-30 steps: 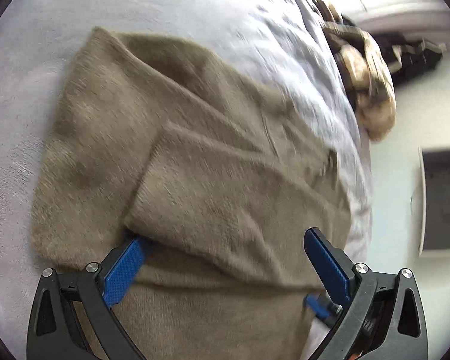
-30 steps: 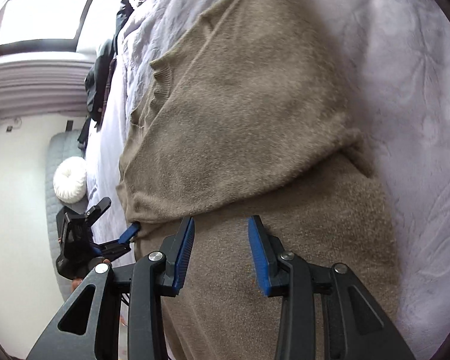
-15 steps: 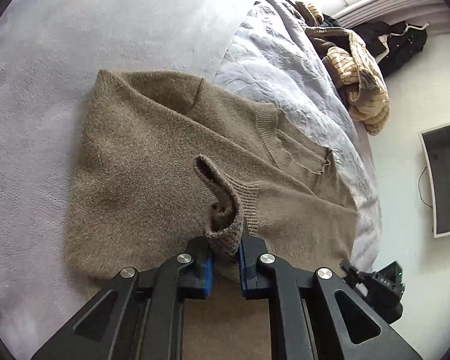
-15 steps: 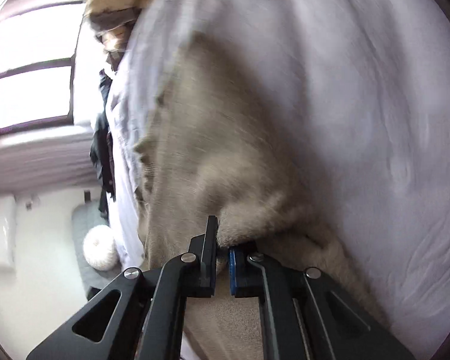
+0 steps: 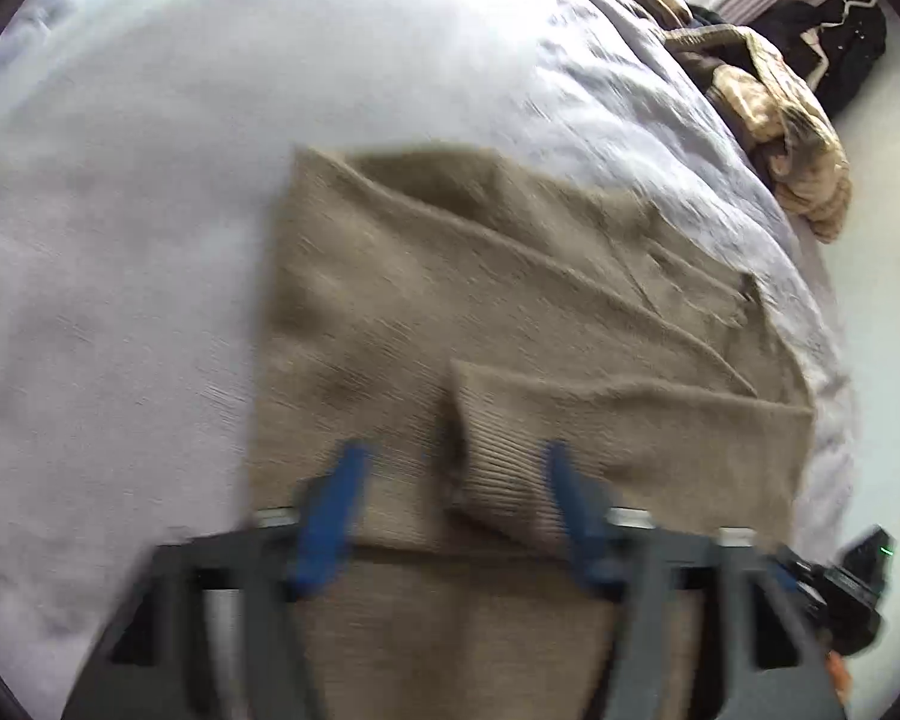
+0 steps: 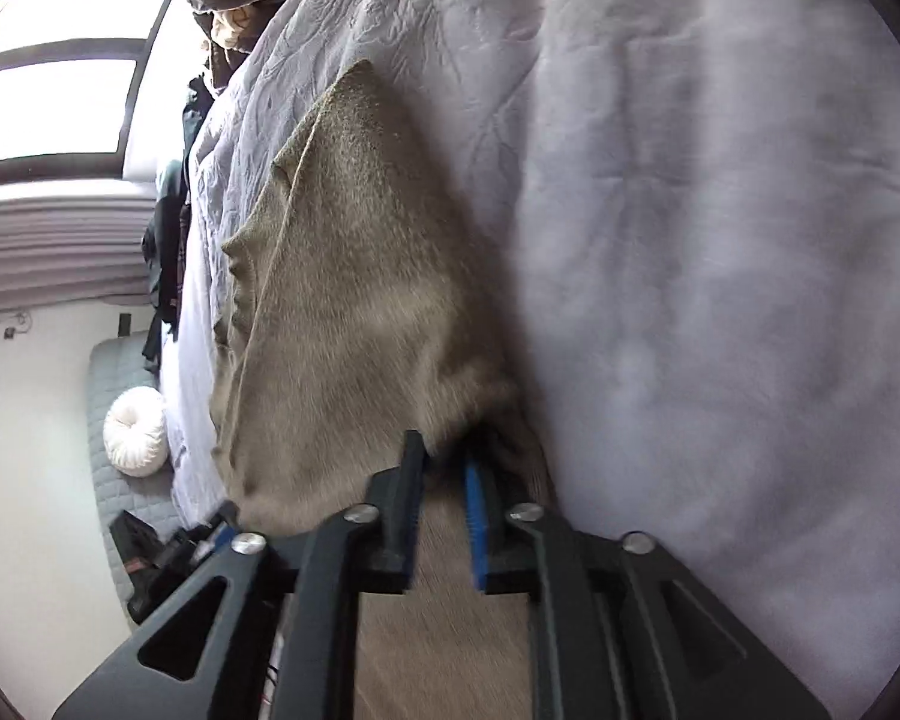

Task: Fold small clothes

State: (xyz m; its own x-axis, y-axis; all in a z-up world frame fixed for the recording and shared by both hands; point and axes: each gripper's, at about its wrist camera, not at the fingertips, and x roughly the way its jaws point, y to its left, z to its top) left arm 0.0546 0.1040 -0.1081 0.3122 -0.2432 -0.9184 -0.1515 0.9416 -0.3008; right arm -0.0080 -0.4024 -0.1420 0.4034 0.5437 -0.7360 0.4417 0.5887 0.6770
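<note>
The tan knitted sweater (image 5: 510,324) is spread on the pale lavender bed cover (image 5: 150,240). Its ribbed cuff (image 5: 498,474) is seen between the parted left gripper (image 5: 456,510). A fold is straddled by the slightly parted right gripper (image 6: 444,516). A heap of beige clothes (image 5: 774,114) lies far right.

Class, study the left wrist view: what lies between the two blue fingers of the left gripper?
In the left wrist view, the open left gripper has the ribbed cuff of the tan sweater's folded sleeve lying between its fingers, ungripped.
</note>
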